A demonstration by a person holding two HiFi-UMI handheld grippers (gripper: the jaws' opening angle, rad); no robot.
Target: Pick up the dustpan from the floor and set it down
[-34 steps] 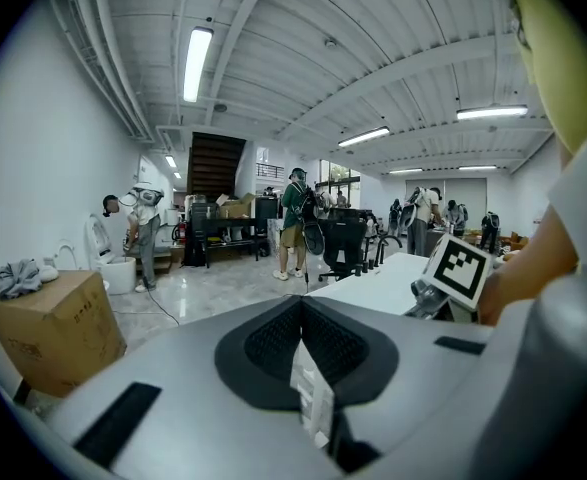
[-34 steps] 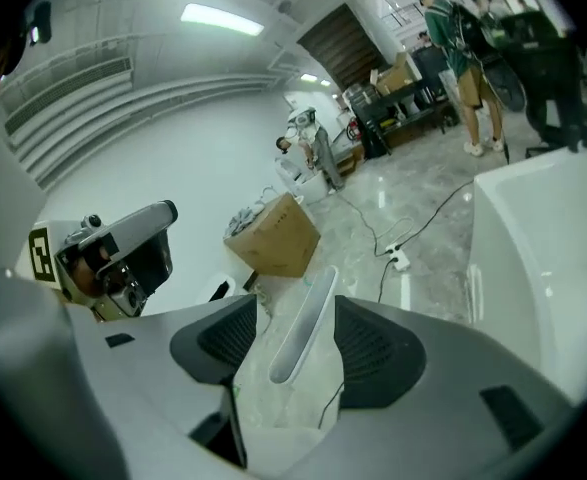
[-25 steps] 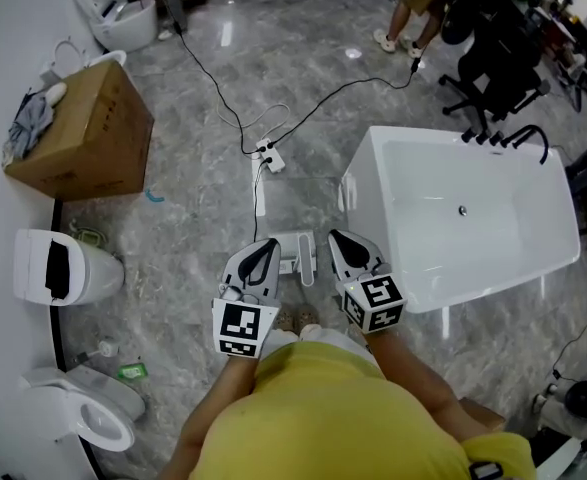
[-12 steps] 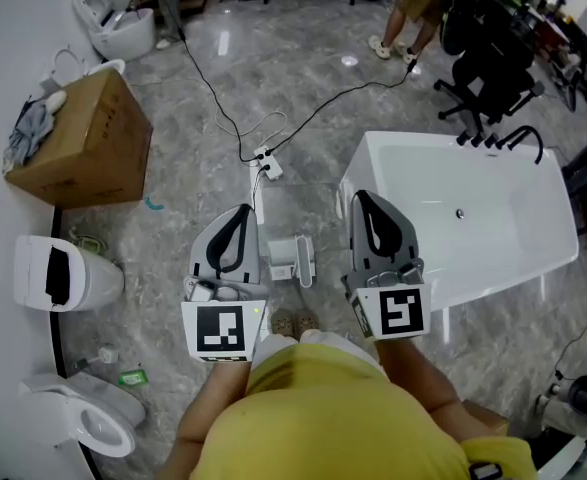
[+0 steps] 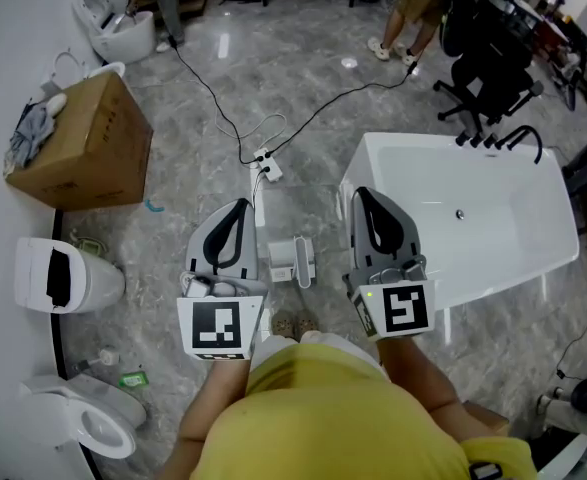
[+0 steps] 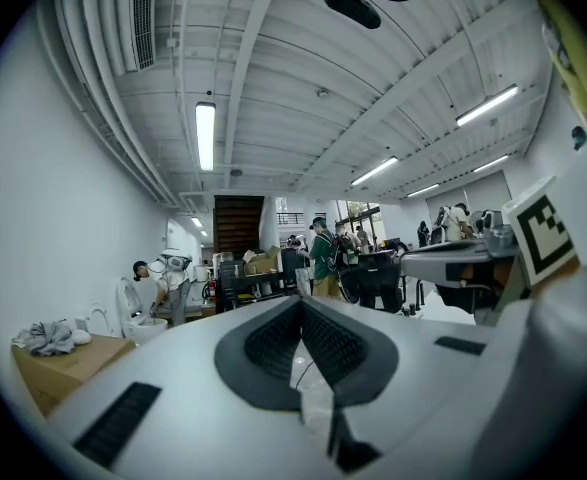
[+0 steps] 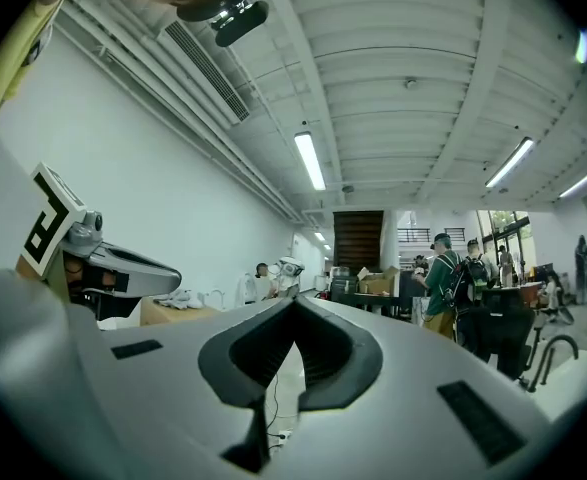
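Observation:
The dustpan, white with a clear pan, lies on the grey marble floor in the head view, between my two grippers and well below them. My left gripper is held level to the left of the dustpan, its jaws closed tip to tip with nothing between them. My right gripper is level on the right, over the bathtub's near corner, also shut and empty. In the left gripper view my left gripper points across the room at distant people. The right gripper view shows my right gripper doing the same. Neither touches the dustpan.
A white bathtub stands at the right. A cardboard box and two toilets line the left wall. A power strip with cables lies beyond the dustpan. Office chairs and a person are at the back.
Both grippers have risen from low near the dustpan up toward my head and look larger and farther apart. Their jaws have stayed shut, and the dustpan has not moved.

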